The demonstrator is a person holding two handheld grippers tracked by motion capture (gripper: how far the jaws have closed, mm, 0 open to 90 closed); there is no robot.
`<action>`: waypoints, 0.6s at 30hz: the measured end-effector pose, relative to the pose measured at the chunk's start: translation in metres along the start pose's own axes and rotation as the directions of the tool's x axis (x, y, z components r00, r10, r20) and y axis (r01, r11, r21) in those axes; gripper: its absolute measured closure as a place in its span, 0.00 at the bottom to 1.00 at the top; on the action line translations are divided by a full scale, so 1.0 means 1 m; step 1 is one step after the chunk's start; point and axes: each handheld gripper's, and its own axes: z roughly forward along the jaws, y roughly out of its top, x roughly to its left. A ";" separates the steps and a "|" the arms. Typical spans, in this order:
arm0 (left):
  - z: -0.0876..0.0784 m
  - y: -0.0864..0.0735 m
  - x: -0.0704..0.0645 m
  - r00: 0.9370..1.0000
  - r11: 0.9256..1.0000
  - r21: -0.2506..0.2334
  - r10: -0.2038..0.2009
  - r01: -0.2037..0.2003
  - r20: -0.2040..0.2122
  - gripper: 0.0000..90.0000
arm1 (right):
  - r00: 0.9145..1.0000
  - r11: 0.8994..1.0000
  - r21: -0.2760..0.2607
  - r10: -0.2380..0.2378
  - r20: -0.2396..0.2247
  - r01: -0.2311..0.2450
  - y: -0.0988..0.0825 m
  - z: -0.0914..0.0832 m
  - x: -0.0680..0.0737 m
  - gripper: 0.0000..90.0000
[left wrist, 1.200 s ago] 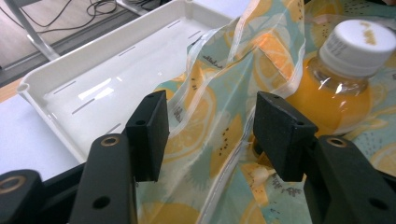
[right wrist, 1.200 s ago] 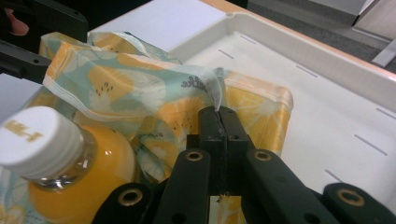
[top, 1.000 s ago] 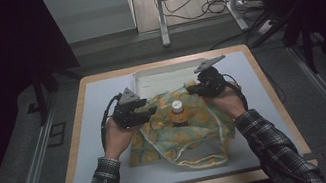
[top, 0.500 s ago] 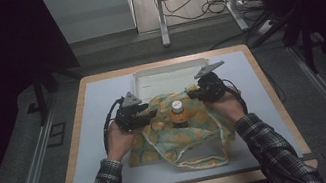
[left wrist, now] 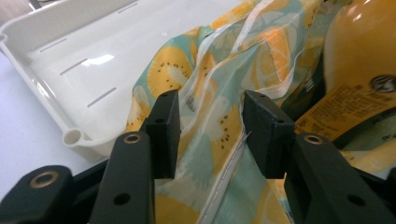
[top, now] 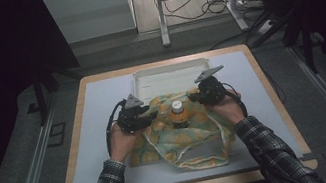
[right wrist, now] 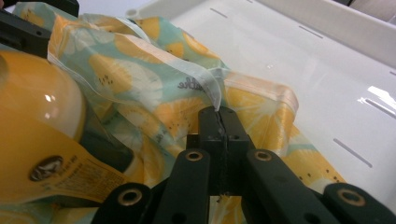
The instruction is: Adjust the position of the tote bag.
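Fruit-print bag (right wrist: 154, 93) — right tongs (right wrist: 219, 116) pinched on its edge, left tongs (left wrist: 210, 135) half-spread astride it.

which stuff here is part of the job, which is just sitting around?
In the job:
bag, fruit print, rim pinched in the shut right gripper
bottle, orange, standing in the bag
left gripper, jaws just closing, bag rim between them, pads not pressing

Lying about:
tray, white, behind the bag
mat under it all
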 end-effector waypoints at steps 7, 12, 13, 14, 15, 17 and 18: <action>0.009 -0.007 0.000 1.000 1.000 0.029 -0.002 0.002 -0.006 0.64 | 1.000 1.000 0.018 0.003 0.004 -0.003 -0.007 0.005 -0.002 0.99; 0.014 -0.011 0.000 1.000 0.999 0.051 0.009 -0.008 -0.012 0.64 | 1.000 1.000 0.030 -0.001 0.011 0.000 -0.013 0.010 -0.001 0.99; 0.016 -0.012 0.000 1.000 0.998 0.055 0.009 -0.008 -0.014 0.64 | 1.000 0.999 0.032 0.001 0.011 -0.001 -0.014 0.010 -0.001 0.99; 0.016 -0.013 -0.001 1.000 0.998 0.056 0.008 -0.008 -0.014 0.64 | 1.000 0.999 0.034 0.002 0.011 -0.002 -0.016 0.011 -0.001 0.99; 0.018 -0.014 -0.001 1.000 0.998 0.064 0.013 -0.012 -0.014 0.64 | 1.000 0.999 0.035 0.000 0.013 0.000 -0.017 0.012 -0.001 0.99; 0.020 -0.017 -0.002 1.000 0.997 0.073 0.015 -0.014 -0.016 0.64 | 1.000 0.999 0.040 -0.002 0.016 0.001 -0.020 0.014 -0.001 0.99; 0.021 -0.018 -0.002 1.000 0.997 0.078 0.016 -0.015 -0.015 0.64 | 1.000 0.999 0.045 -0.002 0.019 0.002 -0.021 0.015 -0.001 0.99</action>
